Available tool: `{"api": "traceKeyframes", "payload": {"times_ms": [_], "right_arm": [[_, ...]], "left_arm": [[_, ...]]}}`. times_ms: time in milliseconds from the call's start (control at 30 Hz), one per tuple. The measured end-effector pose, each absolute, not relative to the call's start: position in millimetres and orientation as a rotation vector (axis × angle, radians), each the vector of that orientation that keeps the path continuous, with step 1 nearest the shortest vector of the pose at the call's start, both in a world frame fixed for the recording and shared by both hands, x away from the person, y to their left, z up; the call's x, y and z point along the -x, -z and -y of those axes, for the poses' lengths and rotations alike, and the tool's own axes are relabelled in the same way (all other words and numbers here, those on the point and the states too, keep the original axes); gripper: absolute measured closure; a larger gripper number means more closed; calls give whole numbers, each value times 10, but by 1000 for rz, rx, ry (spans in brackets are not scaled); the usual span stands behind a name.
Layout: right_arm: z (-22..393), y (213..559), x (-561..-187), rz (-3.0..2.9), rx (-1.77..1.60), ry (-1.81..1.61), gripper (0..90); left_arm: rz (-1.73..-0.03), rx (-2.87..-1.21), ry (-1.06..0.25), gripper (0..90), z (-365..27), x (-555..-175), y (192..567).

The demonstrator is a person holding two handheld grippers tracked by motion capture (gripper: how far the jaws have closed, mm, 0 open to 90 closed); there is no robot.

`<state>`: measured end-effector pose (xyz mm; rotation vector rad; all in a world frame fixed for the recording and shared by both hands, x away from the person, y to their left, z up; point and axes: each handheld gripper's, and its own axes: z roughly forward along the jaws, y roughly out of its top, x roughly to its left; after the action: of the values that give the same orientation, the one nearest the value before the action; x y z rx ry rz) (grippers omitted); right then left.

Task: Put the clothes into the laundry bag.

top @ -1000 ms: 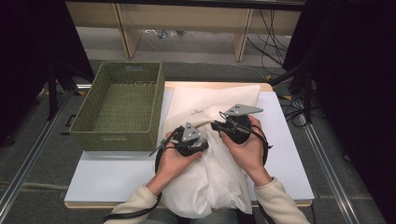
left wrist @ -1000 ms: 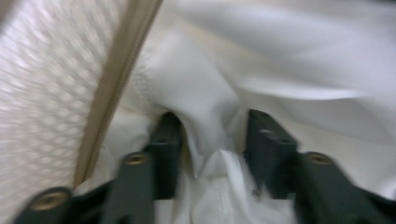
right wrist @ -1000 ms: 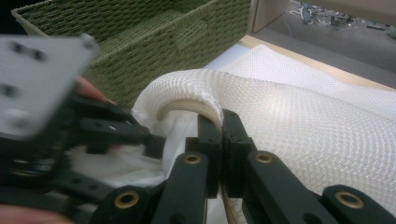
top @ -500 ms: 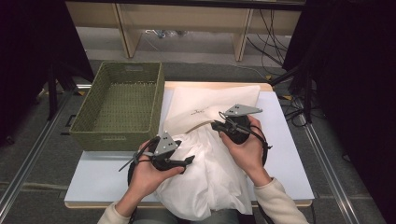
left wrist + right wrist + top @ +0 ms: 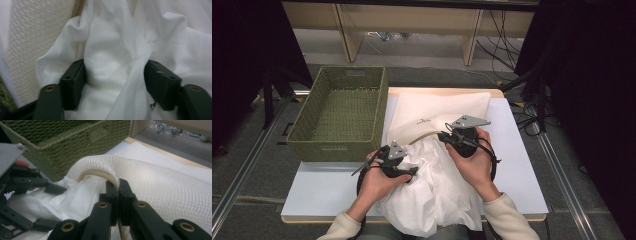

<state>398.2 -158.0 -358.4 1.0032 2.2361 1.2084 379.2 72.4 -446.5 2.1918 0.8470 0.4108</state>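
- Right gripper [image 5: 118, 185] pressed together on the rim of the mesh bag [image 5: 162, 187], holding its mouth lifted at mid-bench [image 5: 524, 155], right of the green basket [image 5: 343, 112].
- Left gripper [image 5: 115, 82] spread, just now closing around a bunch of the white garment [image 5: 110, 47] near the bag's mouth.
- Likely slip of thin cloth from so loose a pinch.
- Possible loss of the rim under a hard tug, collapsing the mouth.
- Possible snag on the rim, spilling garment off the near edge.
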Motion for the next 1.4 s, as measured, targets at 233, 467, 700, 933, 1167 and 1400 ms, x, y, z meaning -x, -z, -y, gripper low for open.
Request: {"api": "traceKeyframes", "payload": {"times_ms": [233, 467, 700, 933, 1167, 1400], "right_arm": [[1585, 3583, -3975, -2239, -1014, -1191, 889], [1610, 3594, -3994, -2232, -1029, -1201, 889], [1647, 3577, -4010, -2219, -1040, -1192, 889], [1649, 3589, -4023, -2234, -1059, -1222, 889], [1542, 3614, -3979, -2281, -1034, -1209, 889], [1619, 3605, -4018, -2262, -1064, -1213, 889]], "left_arm": [[-859, -2227, -440, 690, -594, -3771, 4500], [-897, -2067, -426, 792, -663, -3634, 4278], [-814, -1954, -382, 810, -564, -3505, 3982], [-781, -1964, -429, 807, -369, -3639, 3958], [-902, -2088, -414, 753, -251, -4198, 4448], [-802, -2017, -428, 439, -408, -3984, 4252]]}}
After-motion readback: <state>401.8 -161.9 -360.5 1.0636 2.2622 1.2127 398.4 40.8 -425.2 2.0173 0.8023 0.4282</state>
